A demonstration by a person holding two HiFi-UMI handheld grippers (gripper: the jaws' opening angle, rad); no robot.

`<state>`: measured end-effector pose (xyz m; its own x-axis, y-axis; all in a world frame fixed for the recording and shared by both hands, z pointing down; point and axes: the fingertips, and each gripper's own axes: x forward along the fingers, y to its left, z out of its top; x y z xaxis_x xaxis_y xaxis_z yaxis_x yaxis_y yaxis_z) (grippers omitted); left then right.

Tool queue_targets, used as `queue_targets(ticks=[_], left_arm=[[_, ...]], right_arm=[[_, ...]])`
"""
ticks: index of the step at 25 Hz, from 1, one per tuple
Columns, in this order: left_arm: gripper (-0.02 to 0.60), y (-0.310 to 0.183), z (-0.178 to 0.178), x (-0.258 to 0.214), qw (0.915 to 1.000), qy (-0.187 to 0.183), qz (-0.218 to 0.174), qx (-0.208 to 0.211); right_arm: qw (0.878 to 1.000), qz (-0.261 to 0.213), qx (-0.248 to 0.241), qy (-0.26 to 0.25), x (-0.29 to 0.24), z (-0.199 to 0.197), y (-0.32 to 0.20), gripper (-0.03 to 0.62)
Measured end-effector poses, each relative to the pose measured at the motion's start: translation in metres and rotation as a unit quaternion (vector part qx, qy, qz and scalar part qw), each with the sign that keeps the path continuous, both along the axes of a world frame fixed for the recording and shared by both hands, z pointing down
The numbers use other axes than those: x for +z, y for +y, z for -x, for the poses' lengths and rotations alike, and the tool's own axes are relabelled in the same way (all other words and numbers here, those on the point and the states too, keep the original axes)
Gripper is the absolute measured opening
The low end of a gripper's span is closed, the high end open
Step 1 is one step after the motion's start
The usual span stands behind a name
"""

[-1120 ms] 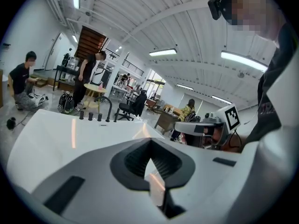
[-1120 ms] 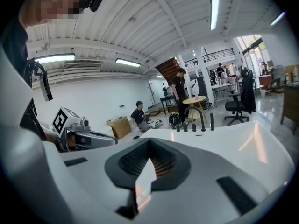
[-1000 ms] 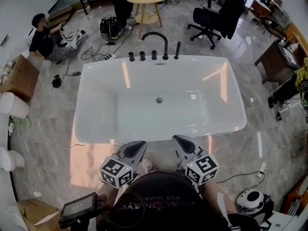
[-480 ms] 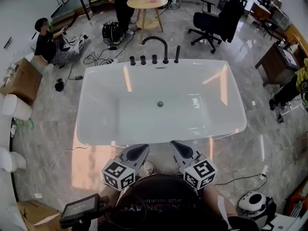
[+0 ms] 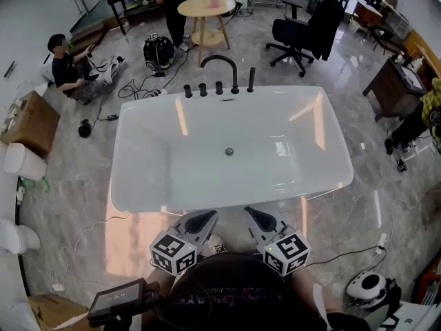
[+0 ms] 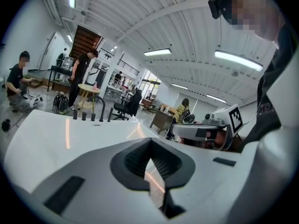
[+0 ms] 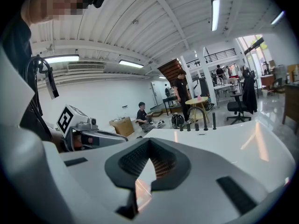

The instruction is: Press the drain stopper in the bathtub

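A white bathtub (image 5: 138, 185) fills the middle of the head view. Its small round metal drain stopper (image 5: 229, 152) sits on the tub floor near the centre. Both grippers are held close to my body, just short of the tub's near rim. My left gripper (image 5: 205, 216) is shut with nothing in it, and my right gripper (image 5: 251, 212) is shut and empty too. In the left gripper view the jaw tips of the left gripper (image 6: 150, 140) meet over the tub rim. The right gripper view shows the right gripper (image 7: 149, 141) the same way. The stopper is hidden in both gripper views.
A black arched faucet (image 5: 220, 67) and several black taps stand on the far rim. Beyond are a round wooden table (image 5: 208, 7), a black office chair (image 5: 303, 36), a seated person (image 5: 65, 71) and floor cables (image 5: 138, 85). A cardboard box (image 5: 27, 123) lies at the left.
The head view has shifted a little, so the tub sits slightly lower in the picture. Both grippers stay shut near my body, barely moved.
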<state>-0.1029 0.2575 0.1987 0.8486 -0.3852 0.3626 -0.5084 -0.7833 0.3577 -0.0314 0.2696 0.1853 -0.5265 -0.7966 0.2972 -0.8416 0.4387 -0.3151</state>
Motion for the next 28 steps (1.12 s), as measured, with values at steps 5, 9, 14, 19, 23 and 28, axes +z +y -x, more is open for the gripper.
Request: queue_targets(ticks=[5,9,14,19,23,28], left_arm=[[0.003,0.0001,-0.0011,-0.0011,1.0,0.004,-0.002,0.001],[0.003,-0.0025,-0.0032,-0.0046,0.9999,0.012,-0.003,-0.003],[0.003,-0.0004,-0.0023,-0.0026,0.9999,0.015,-0.003,-0.004],[0.003,-0.002,-0.0004,-0.0025,0.9999,0.015,-0.002,-0.007],[0.003,-0.0026,-0.0016,-0.0026,0.9999,0.011,-0.001,-0.004],[0.003,-0.0069,-0.0012,-0.004,0.9999,0.012,0.003,-0.009]], right_arm=[[1.0,-0.001,-0.001,0.005,-0.0014,0.0004,0.0007,0.015],[1.0,-0.005,-0.008,0.014,-0.0047,0.0013,-0.0004,0.015],[1.0,-0.006,-0.009,0.018,-0.0039,0.002,-0.0014,0.015],[1.0,-0.006,-0.011,0.017,-0.0041,0.0022,-0.0022,0.015],[1.0,-0.005,-0.013,0.019,-0.0035,0.0018,-0.0033,0.015],[1.0,-0.006,-0.018,0.021,-0.0053,0.0028,-0.0084,0.015]])
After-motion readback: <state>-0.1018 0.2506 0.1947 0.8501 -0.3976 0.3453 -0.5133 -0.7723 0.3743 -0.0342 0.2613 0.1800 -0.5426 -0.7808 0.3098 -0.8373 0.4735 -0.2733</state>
